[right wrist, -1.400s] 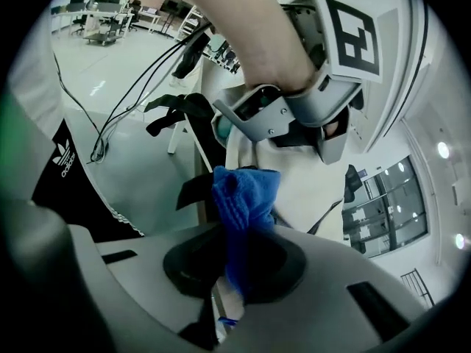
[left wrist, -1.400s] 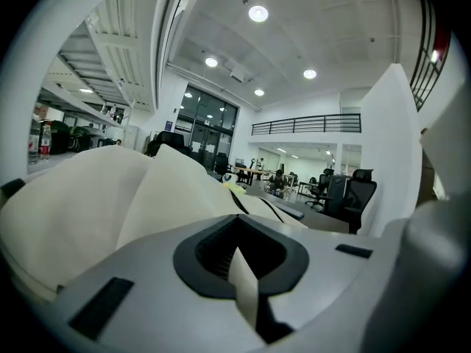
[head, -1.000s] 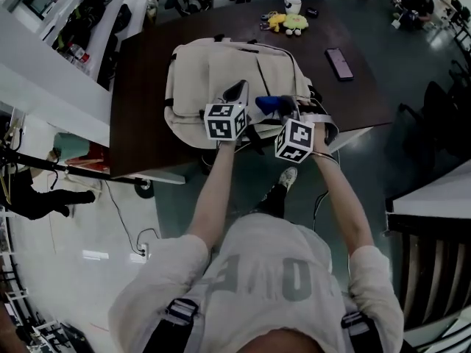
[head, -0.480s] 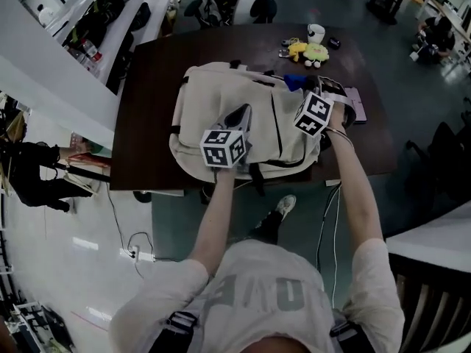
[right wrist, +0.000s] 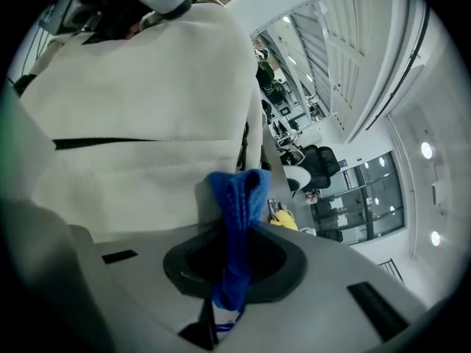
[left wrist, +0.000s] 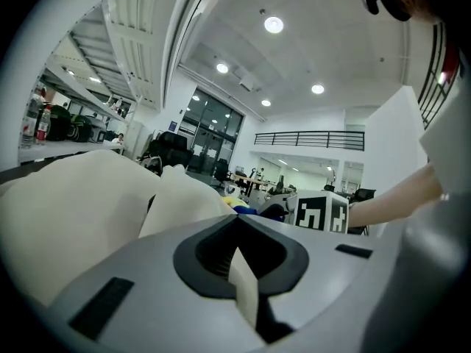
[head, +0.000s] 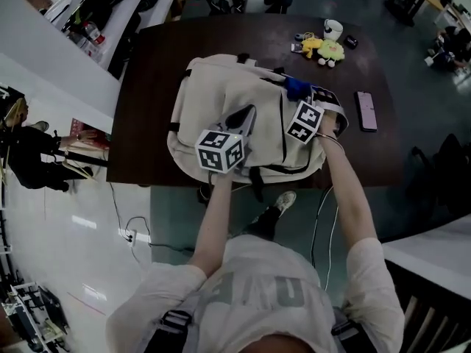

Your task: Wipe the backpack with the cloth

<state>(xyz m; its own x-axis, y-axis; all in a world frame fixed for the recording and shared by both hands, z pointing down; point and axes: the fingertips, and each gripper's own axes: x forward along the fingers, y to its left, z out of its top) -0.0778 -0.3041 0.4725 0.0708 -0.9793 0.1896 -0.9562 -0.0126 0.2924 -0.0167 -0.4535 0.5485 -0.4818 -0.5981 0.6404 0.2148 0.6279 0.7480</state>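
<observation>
A cream backpack [head: 221, 94] lies flat on the dark table [head: 147, 57]. My right gripper [head: 300, 100] is at the backpack's far right corner, shut on a blue cloth [head: 296, 87] that presses against the fabric. In the right gripper view the cloth [right wrist: 237, 190] sticks out of the shut right gripper [right wrist: 234, 230] onto the backpack [right wrist: 147, 101]. My left gripper [head: 241, 116] rests on the backpack's near middle. In the left gripper view the left gripper [left wrist: 237, 223] is shut on a thin fold of cream backpack fabric [left wrist: 244, 289], beside the backpack's bulk [left wrist: 73, 212].
A dark phone [head: 366, 111] lies on the table right of the backpack. Yellow plush toys [head: 324, 48] and a white cup [head: 333, 28] sit at the far right. Black straps hang over the table's near edge [head: 254, 179]. Chairs stand beyond the table.
My right gripper has carried the blue cloth from the backpack's near middle across to its far right corner. The left gripper has stayed on the near middle.
</observation>
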